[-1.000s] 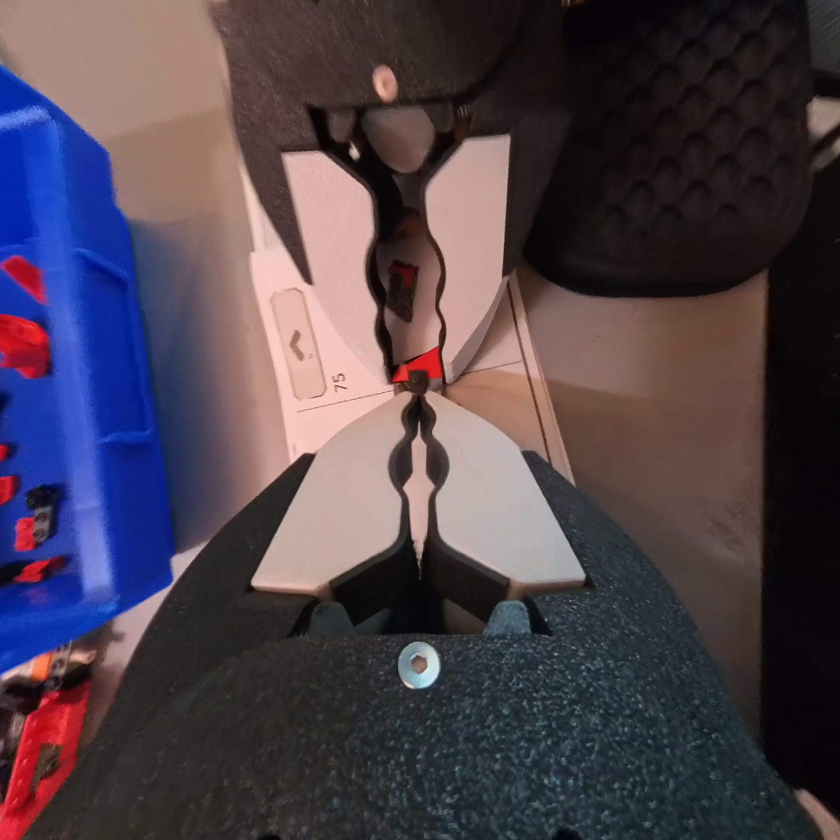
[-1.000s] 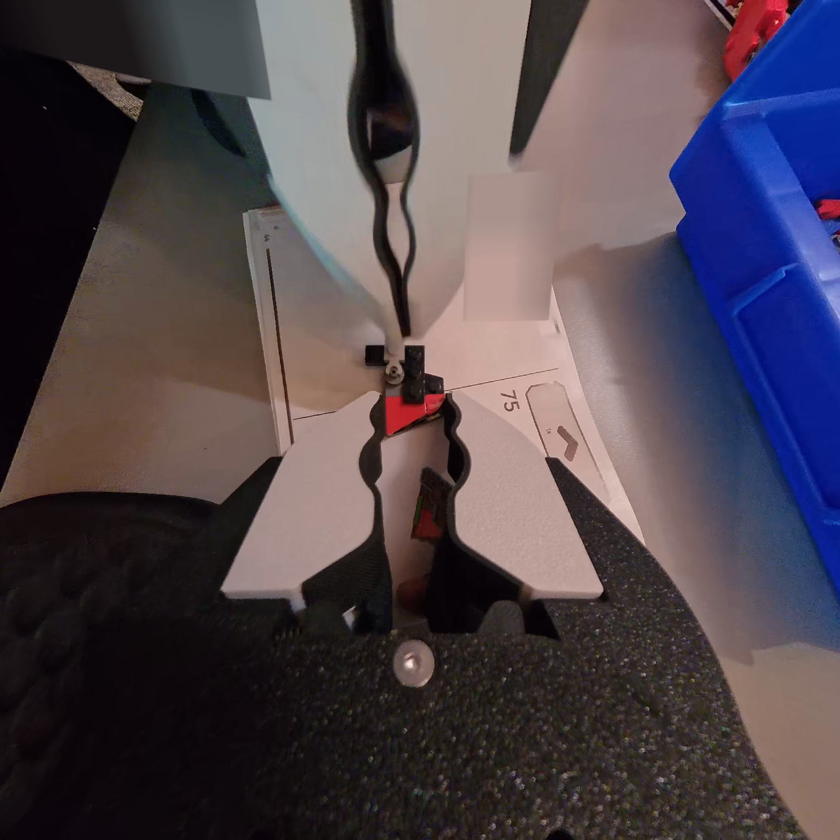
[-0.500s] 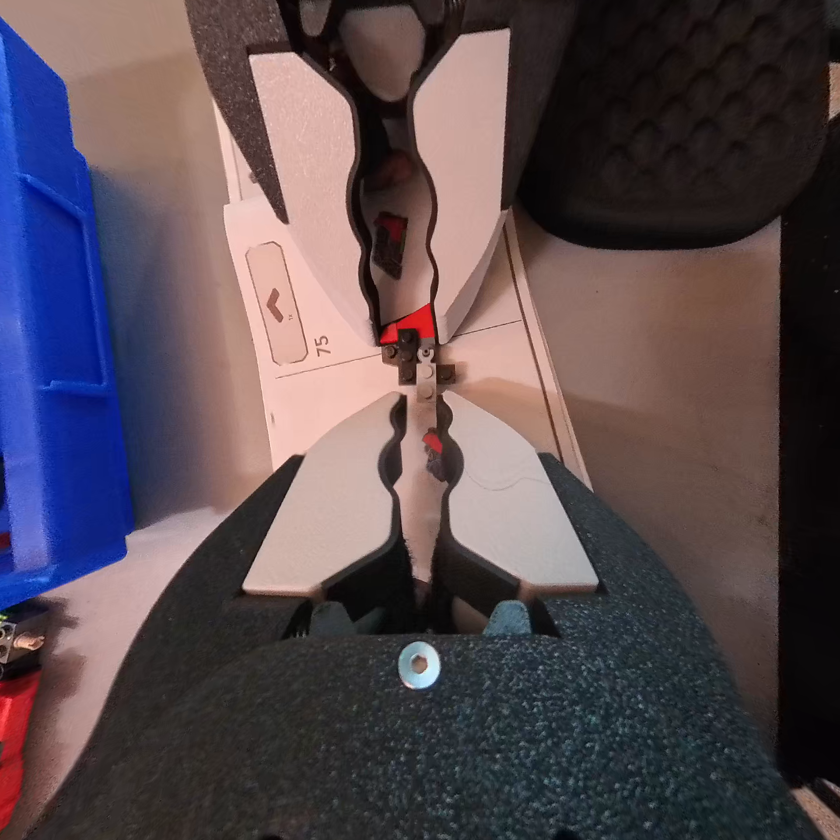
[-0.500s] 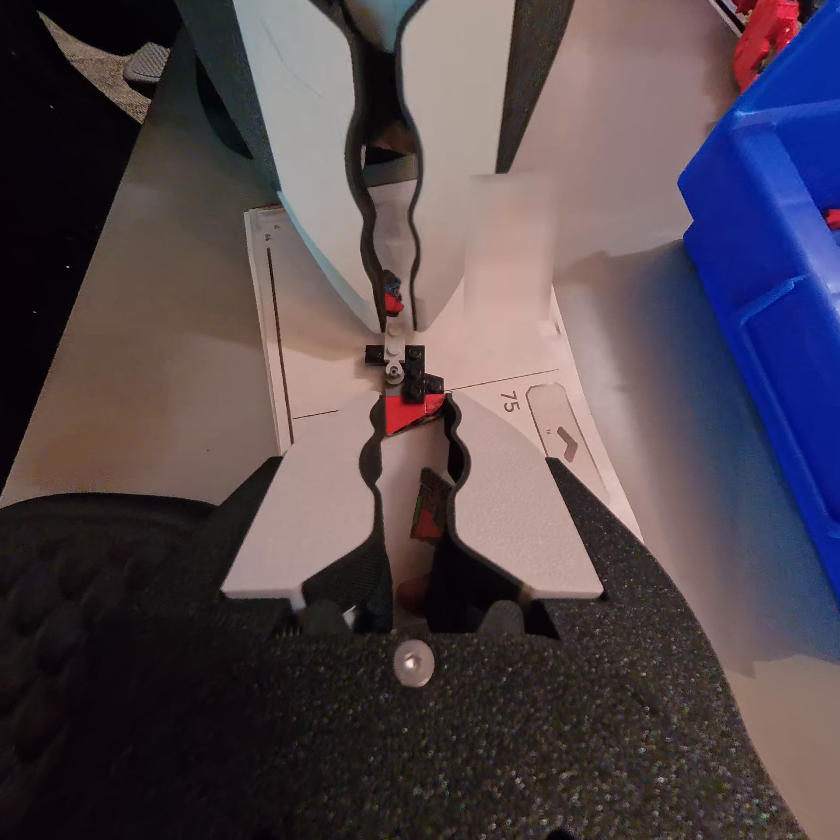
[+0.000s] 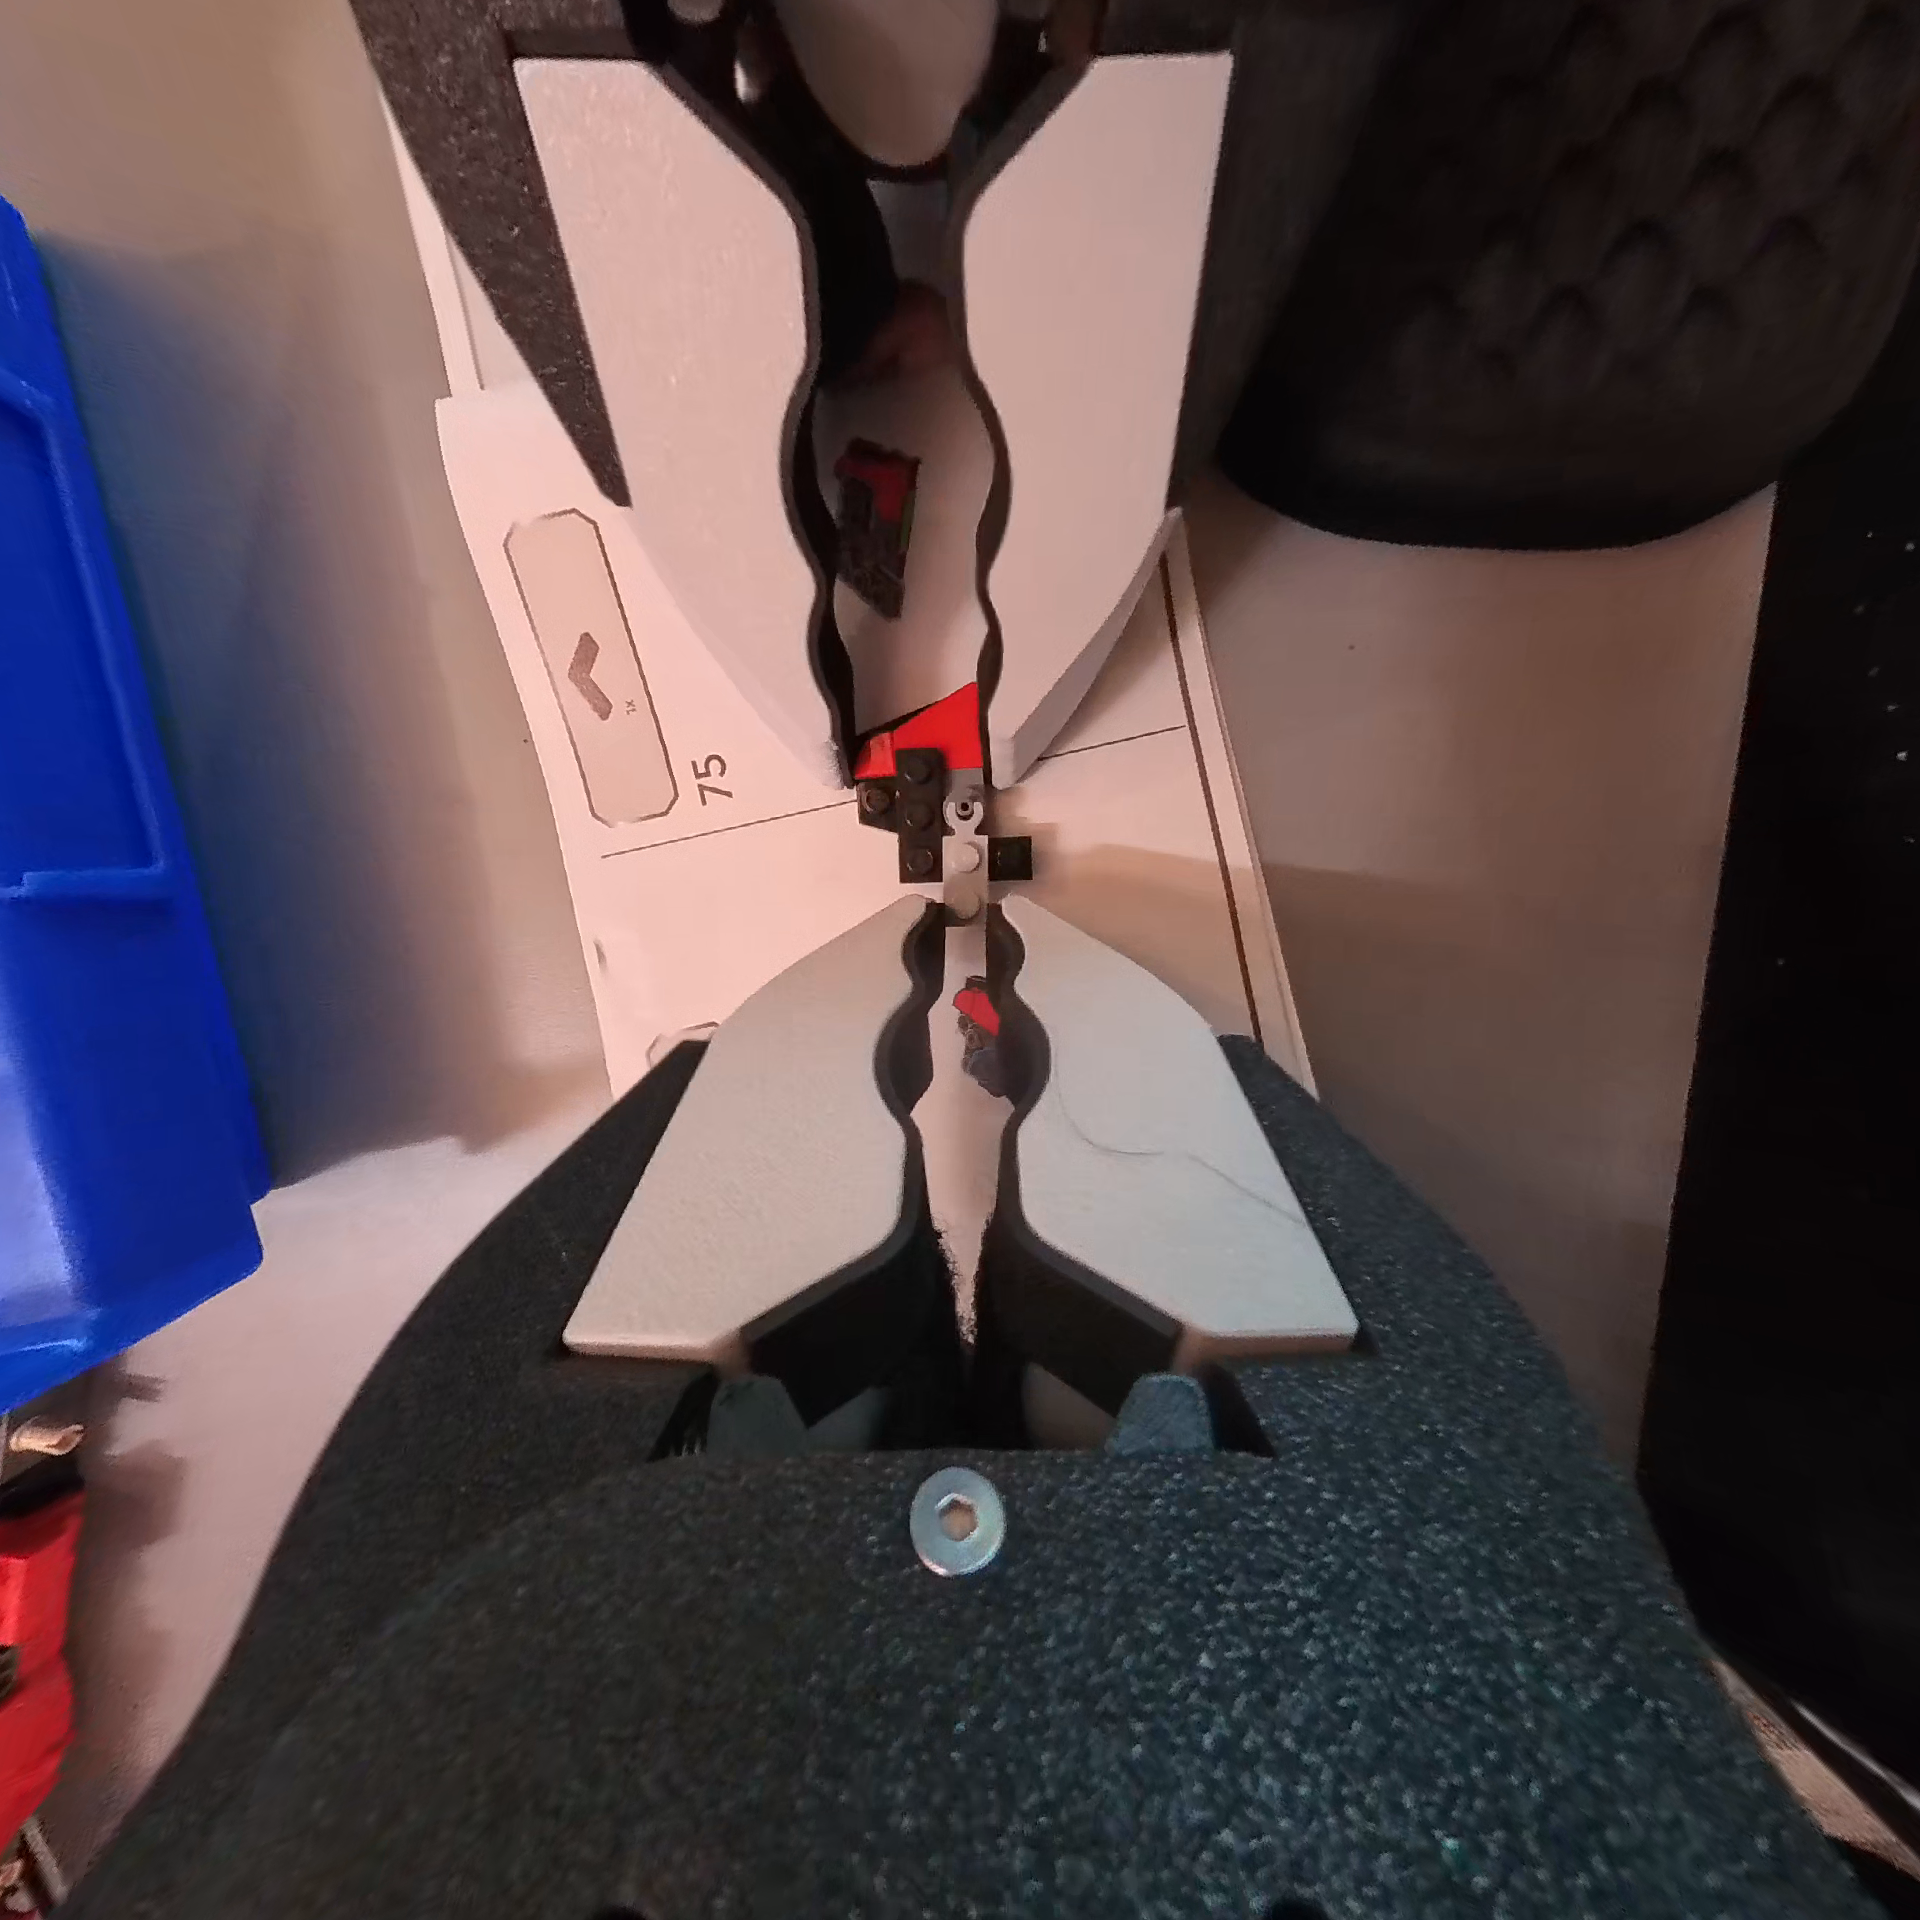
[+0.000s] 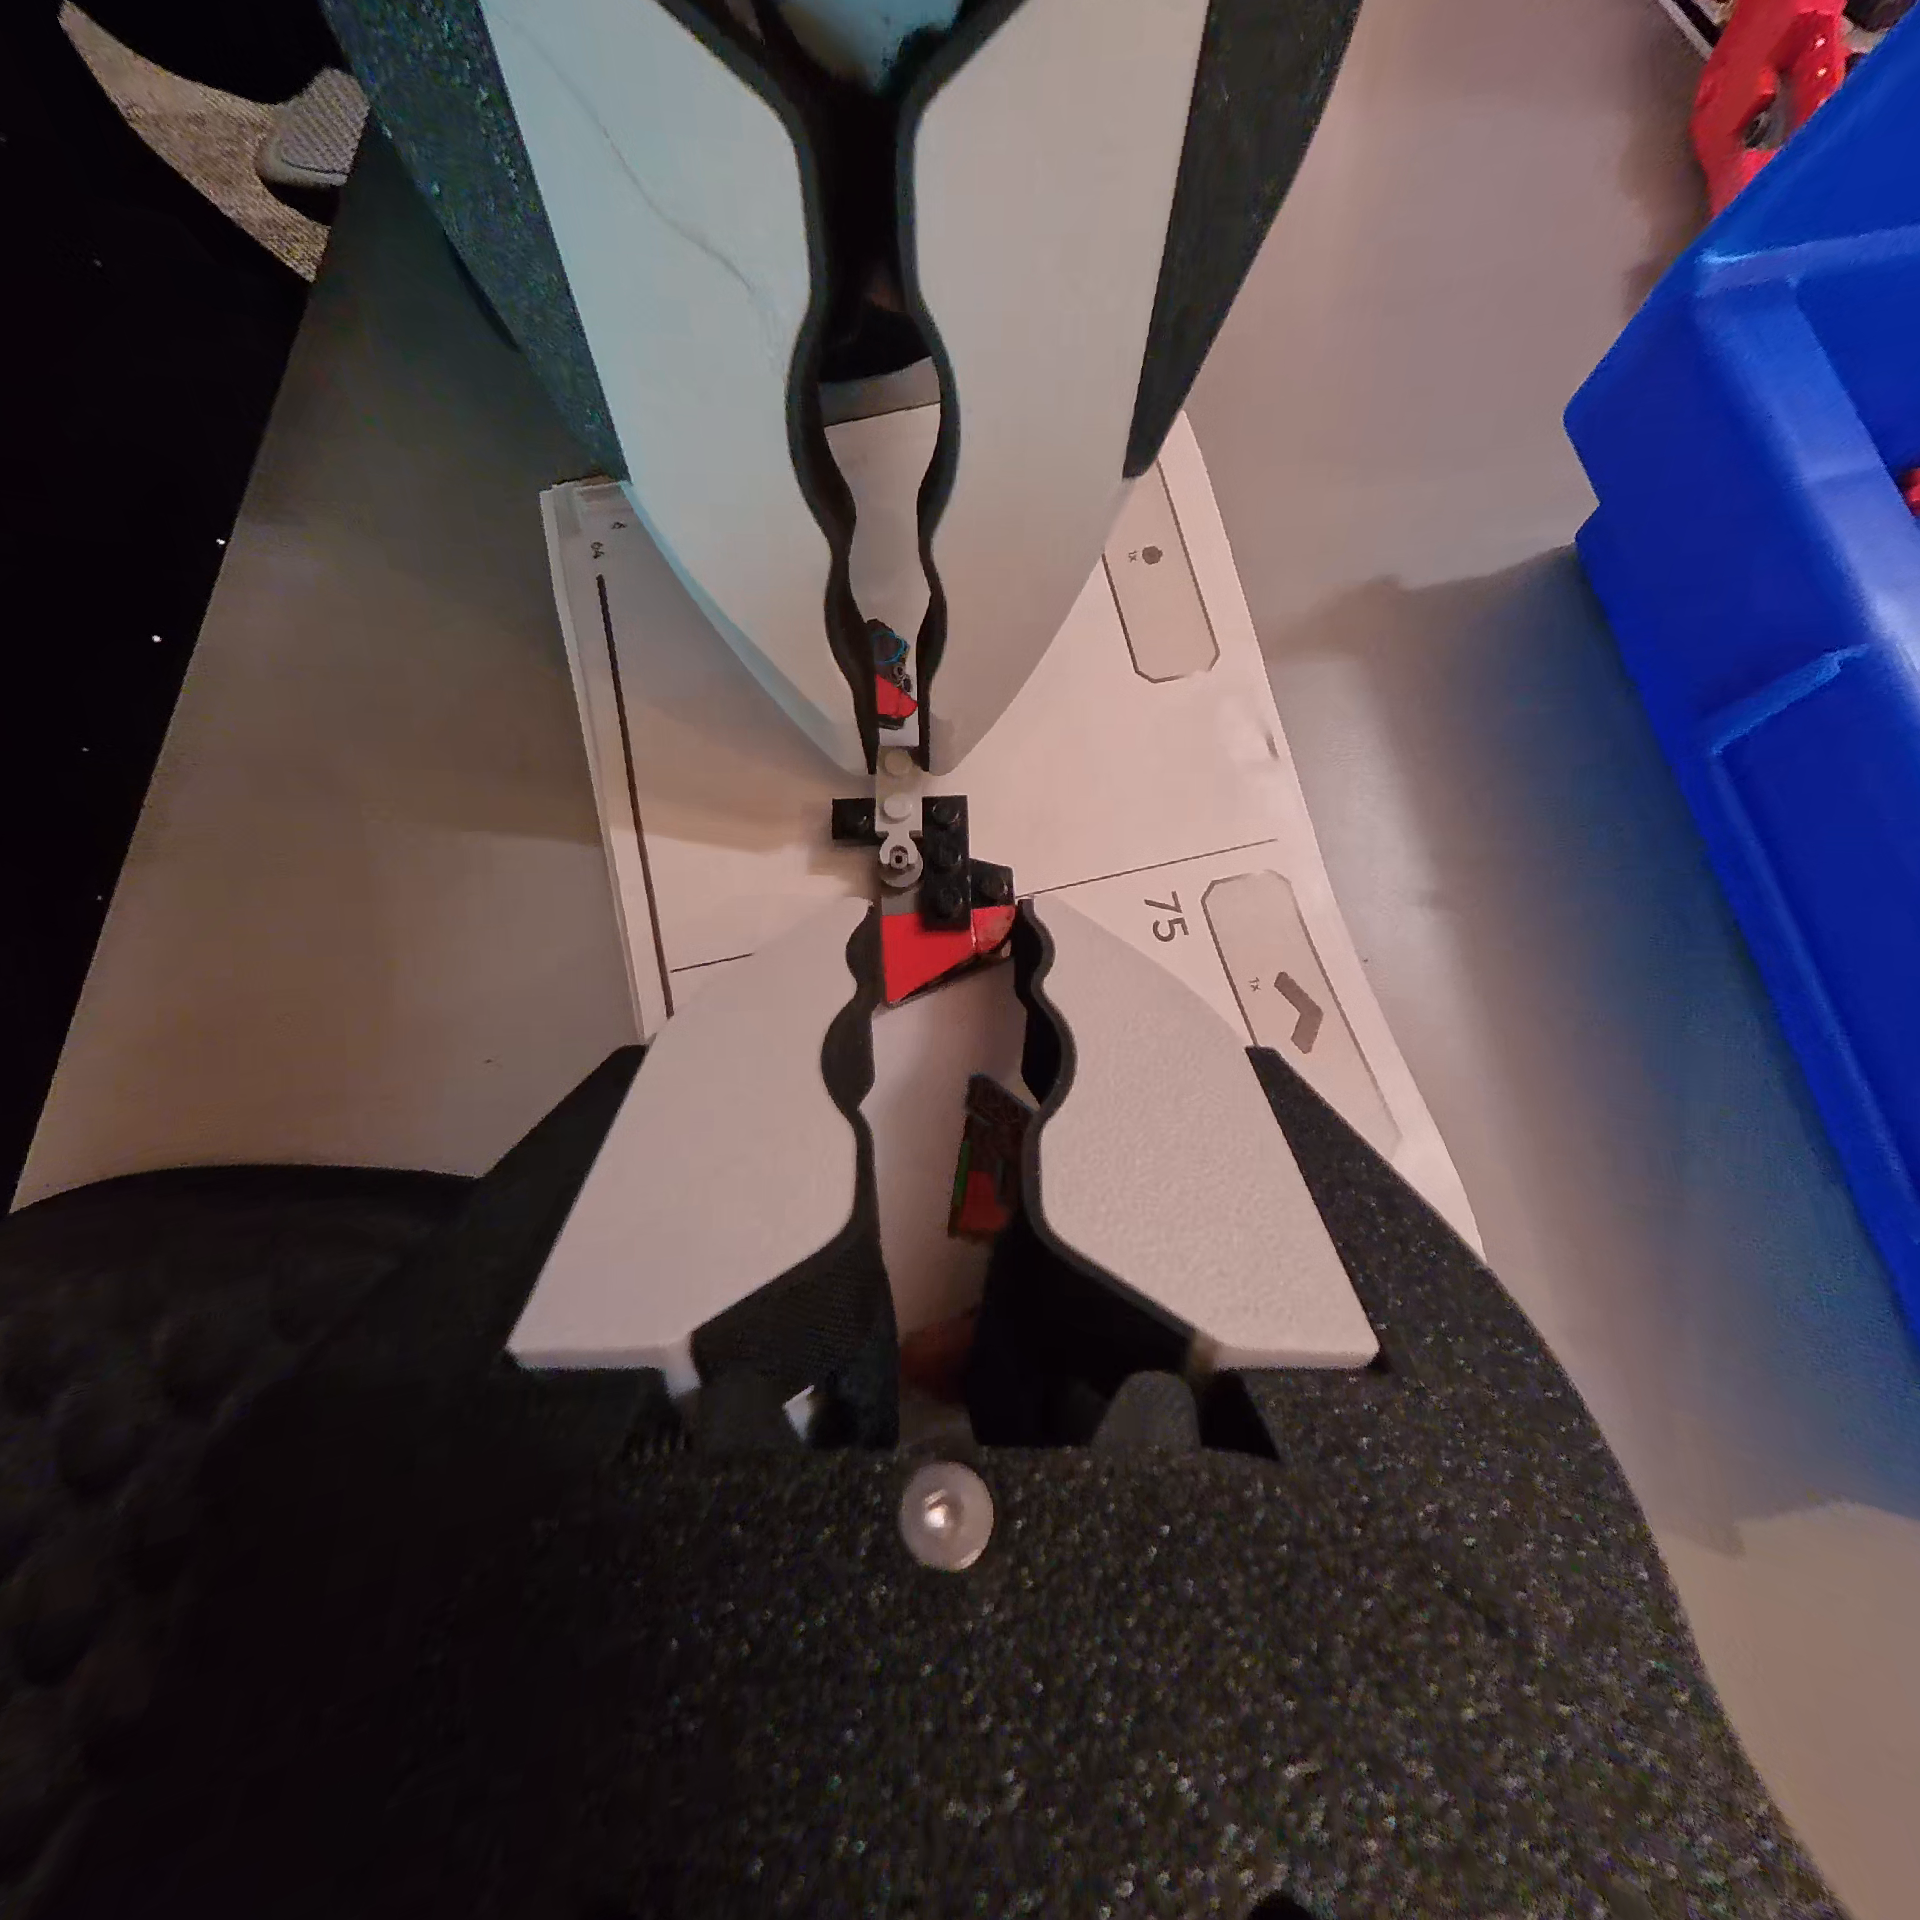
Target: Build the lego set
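Note:
A small lego assembly (image 5: 935, 810) of a red wedge, black plates and a grey plate hangs between my two grippers, which face each other above an open instruction booklet (image 5: 727, 914). My right gripper (image 6: 940, 925) is shut on the red wedge end (image 6: 914, 951). It shows at the top of the left wrist view (image 5: 914, 743). My left gripper (image 5: 961, 912) is closed narrowly on the grey plate's end (image 5: 966, 902). It shows at the top of the right wrist view (image 6: 899, 764). The assembly (image 6: 935, 852) is level, just above the page.
A blue parts bin (image 5: 104, 831) stands beside the booklet; it is also in the right wrist view (image 6: 1766, 520). Red lego pieces (image 6: 1766, 94) lie beyond the bin. The table's dark edge (image 5: 1766, 935) runs along the other side of the booklet (image 6: 1091, 790).
My left gripper's jaws went from tightly shut at the assembly to slightly parted, with the grey plate's end between the tips. The right gripper kept its hold on the red wedge.

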A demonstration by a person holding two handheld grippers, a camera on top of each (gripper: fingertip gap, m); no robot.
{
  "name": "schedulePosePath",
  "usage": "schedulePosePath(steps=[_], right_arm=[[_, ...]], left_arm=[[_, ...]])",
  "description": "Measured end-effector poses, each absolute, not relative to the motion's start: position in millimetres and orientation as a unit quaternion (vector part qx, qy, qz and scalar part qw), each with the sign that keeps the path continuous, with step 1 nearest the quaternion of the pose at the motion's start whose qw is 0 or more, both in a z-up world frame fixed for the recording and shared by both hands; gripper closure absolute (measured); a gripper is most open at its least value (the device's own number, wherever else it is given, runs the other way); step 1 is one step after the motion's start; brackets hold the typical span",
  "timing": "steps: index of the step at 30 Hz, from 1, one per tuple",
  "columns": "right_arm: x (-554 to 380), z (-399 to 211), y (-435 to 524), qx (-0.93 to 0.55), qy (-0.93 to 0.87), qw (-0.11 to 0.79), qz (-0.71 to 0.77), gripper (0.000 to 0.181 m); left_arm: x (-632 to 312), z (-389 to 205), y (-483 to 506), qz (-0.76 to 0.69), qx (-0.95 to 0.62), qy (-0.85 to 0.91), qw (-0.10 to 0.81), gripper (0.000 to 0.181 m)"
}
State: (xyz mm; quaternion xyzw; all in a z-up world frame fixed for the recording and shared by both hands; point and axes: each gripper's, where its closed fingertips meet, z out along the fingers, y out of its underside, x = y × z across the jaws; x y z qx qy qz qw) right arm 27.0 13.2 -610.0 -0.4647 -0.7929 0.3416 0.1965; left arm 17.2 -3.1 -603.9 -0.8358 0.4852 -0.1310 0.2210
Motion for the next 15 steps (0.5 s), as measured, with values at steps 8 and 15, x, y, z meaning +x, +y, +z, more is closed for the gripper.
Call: schedulePosePath(steps=[8, 15], right_arm=[[25.2, -610.0, 12.8, -0.486, -0.786, 0.196, 0.328, 0.157], [24.7, -610.1, 12.6, -0.496, -0.780, 0.199, 0.326, 0.157]], left_arm=[[18.2, -603.9, -3.5, -0.124, -0.850, 0.468, 0.207, 0.175], [18.3, -604.4, -3.3, -0.111, -0.860, 0.460, 0.193, 0.175]])
